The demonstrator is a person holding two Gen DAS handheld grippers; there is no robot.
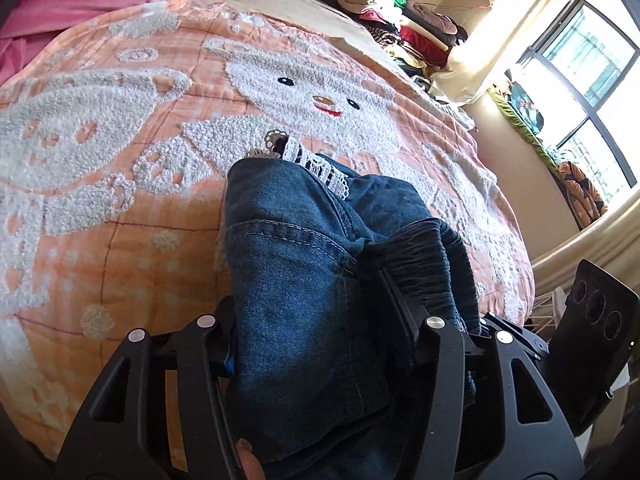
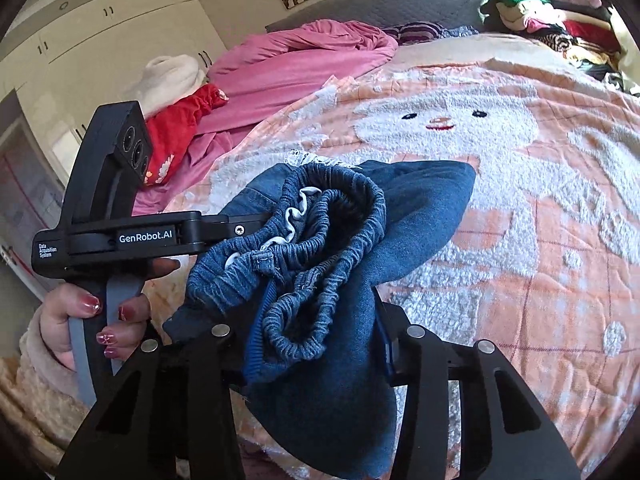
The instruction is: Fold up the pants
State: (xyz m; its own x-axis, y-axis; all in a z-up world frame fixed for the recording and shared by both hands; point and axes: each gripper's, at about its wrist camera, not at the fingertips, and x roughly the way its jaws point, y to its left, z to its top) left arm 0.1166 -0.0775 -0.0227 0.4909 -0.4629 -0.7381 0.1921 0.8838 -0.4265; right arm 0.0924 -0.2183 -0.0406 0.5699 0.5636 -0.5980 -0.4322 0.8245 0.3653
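Small blue denim pants (image 1: pixel 304 264) with an elastic waistband and white lace trim (image 1: pixel 316 164) hang bunched over the bed. My left gripper (image 1: pixel 320 320) is shut on the denim near the waistband, cloth filling the gap between its fingers. In the right wrist view my right gripper (image 2: pixel 316 344) is shut on the gathered waistband (image 2: pixel 320 248) of the pants (image 2: pixel 420 208). The left gripper (image 2: pixel 160 236), held by a hand with red nails, reaches in from the left and grips the same waistband. The fingertips are hidden by cloth.
An orange quilt with a white bear pattern (image 1: pixel 304 92) covers the bed (image 2: pixel 540 208). A pink blanket (image 2: pixel 296 60) and red garment (image 2: pixel 180 128) lie at its far left. A pile of clothes (image 1: pixel 400 20) sits at the far right; a window (image 1: pixel 592 80) is beyond.
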